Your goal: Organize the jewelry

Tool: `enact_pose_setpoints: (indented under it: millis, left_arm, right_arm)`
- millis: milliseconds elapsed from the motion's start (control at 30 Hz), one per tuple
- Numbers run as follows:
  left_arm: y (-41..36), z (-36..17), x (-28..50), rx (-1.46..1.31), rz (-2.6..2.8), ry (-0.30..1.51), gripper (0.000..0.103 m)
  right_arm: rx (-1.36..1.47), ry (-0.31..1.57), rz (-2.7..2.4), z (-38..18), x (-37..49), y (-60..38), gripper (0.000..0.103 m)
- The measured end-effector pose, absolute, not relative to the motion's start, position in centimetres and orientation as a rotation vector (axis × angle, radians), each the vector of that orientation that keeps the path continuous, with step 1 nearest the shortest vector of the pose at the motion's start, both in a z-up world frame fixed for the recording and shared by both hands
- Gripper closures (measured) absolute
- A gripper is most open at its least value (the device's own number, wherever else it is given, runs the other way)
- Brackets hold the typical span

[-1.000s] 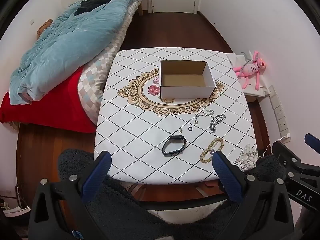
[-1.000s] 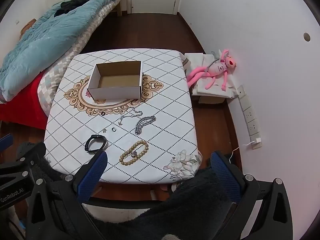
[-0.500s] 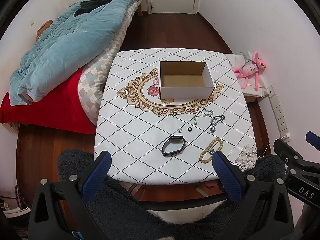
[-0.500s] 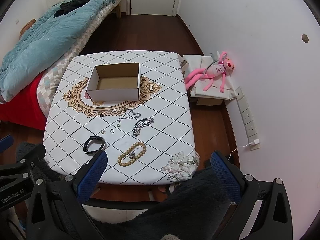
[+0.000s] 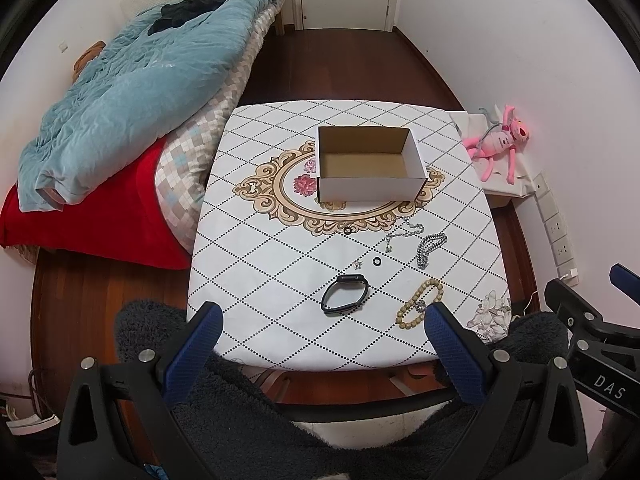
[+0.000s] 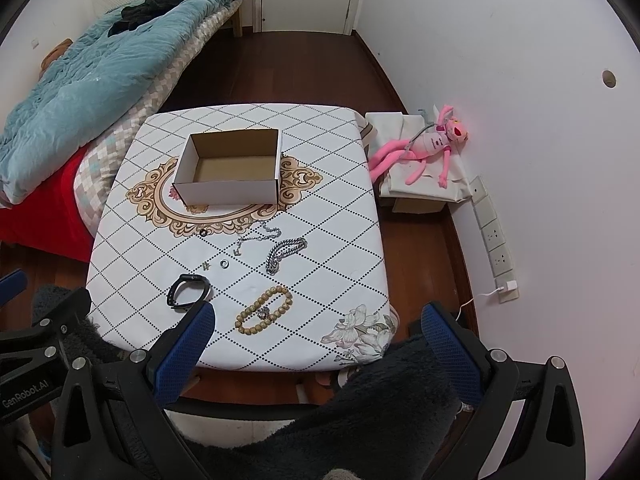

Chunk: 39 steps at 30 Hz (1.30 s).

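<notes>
On the table [image 5: 256, 240], covered with a white cloth printed in black dotted diamonds and a gold oval ornament, stands an open cardboard box [image 5: 368, 164], white outside, brown inside, with nothing visible in it. The jewelry lies loose on the cloth between the box and the near edge: a small black ring [image 5: 348, 231] just in front of the box, a thin silver chain [image 5: 408, 232], a thicker silver chain bracelet [image 5: 430, 248] to its right, a second small ring [image 5: 376, 261], a tiny metal piece [image 5: 358, 265] beside it, a black band [image 5: 345, 294] and a wooden bead bracelet [image 5: 420, 306] nearest the edge. All pieces lie apart from one another and outside the box. The left gripper [image 5: 320, 332] is held back from the table's near edge with its blue-padded fingers spread wide, gripping nothing and touching nothing. The right gripper [image 6: 320, 332] is likewise wide apart and empty, above a dark fleecy garment [image 6: 360, 420].
</notes>
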<state>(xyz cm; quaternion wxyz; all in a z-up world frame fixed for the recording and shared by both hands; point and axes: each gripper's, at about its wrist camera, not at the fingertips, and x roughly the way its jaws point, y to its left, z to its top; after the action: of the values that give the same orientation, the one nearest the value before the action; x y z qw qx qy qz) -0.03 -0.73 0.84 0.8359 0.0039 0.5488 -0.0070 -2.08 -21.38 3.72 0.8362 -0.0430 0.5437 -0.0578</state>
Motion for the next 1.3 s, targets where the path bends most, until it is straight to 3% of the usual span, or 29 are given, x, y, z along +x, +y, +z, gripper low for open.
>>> enact_pose_setpoints:
  millis: [1300]
  left_arm:
    - [-0.9, 1.5, 0.1, -0.003, -0.02, 1.14, 0.0]
  right_arm:
    - [-0.09, 1.126, -0.126, 5.1, -2.2, -21.8, 0.0]
